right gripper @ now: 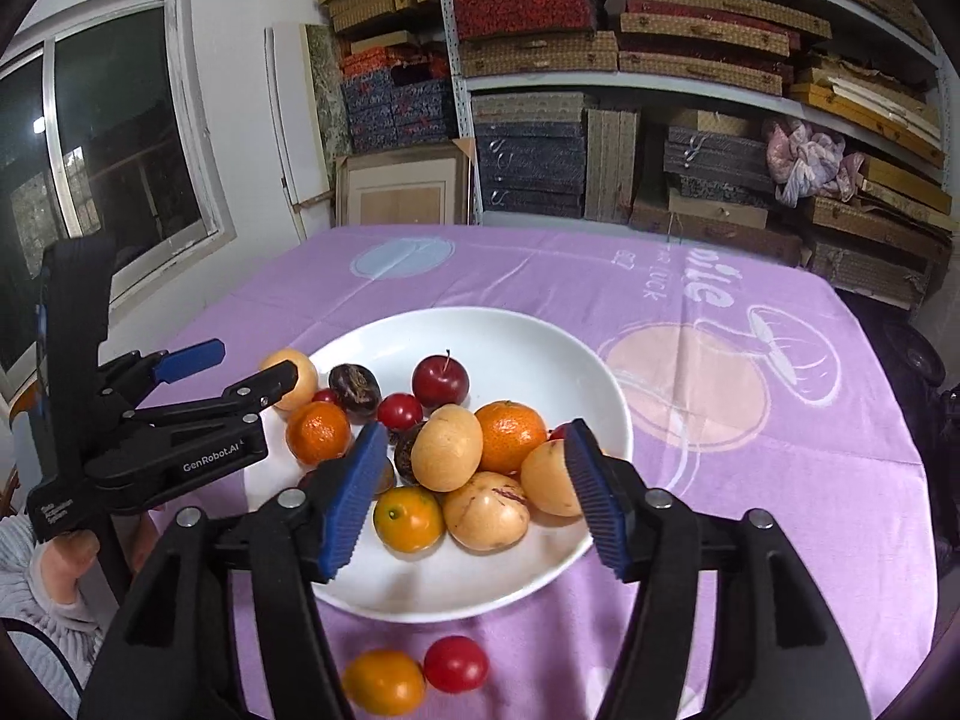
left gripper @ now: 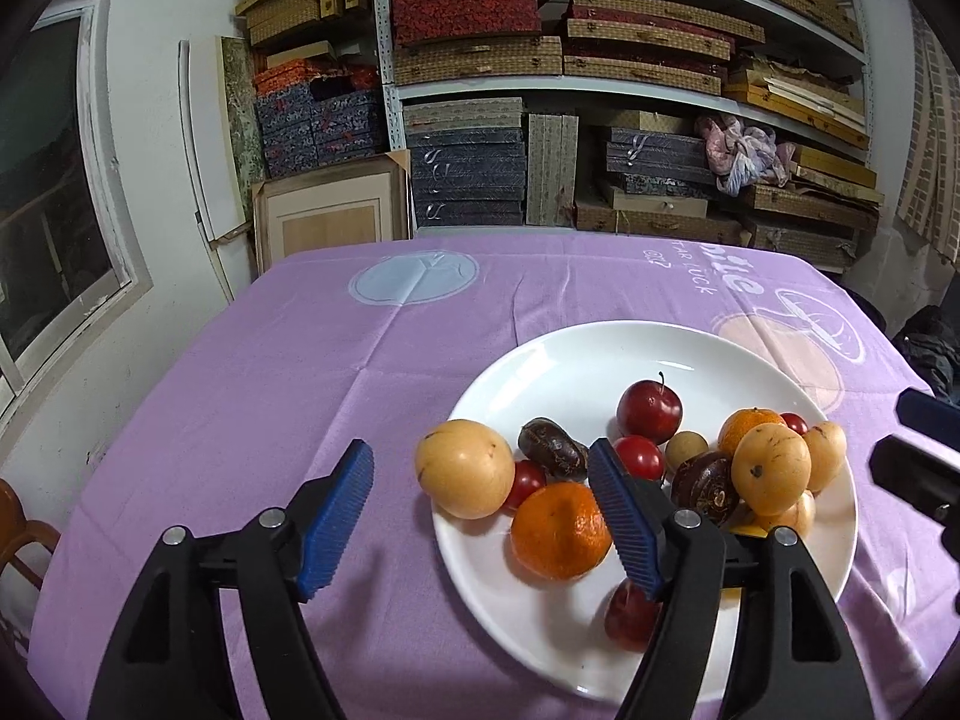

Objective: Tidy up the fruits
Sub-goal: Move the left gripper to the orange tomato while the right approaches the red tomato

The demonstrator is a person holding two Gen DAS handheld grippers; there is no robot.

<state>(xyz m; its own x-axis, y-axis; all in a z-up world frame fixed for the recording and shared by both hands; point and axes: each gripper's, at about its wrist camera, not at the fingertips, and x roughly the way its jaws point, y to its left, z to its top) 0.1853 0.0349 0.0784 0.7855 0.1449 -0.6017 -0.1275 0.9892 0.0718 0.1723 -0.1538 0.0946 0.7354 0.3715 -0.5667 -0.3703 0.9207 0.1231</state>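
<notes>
A white plate [left gripper: 600, 354] [right gripper: 510, 336] on the purple tablecloth holds several fruits: mandarins [left gripper: 561, 531] [right gripper: 510, 435], tan round fruits [left gripper: 465, 468] [right gripper: 447, 447], a red plum [left gripper: 649, 411] [right gripper: 440, 383], dark passion fruits [left gripper: 552, 447] and small red tomatoes. My left gripper [left gripper: 486, 516] [right gripper: 240, 369] is open and empty at the plate's left rim, by a tan fruit and a mandarin. My right gripper [right gripper: 474, 492] is open and empty above the plate's near pile. On the cloth below the plate lie an orange fruit [right gripper: 384, 681] and a red tomato [right gripper: 456, 663].
Purple tablecloth [left gripper: 270, 372] covers the table. Shelves stacked with boxes [left gripper: 540, 60] stand behind it. A window [right gripper: 120, 138] is on the left wall. A wooden chair [left gripper: 18, 534] is at the table's left edge.
</notes>
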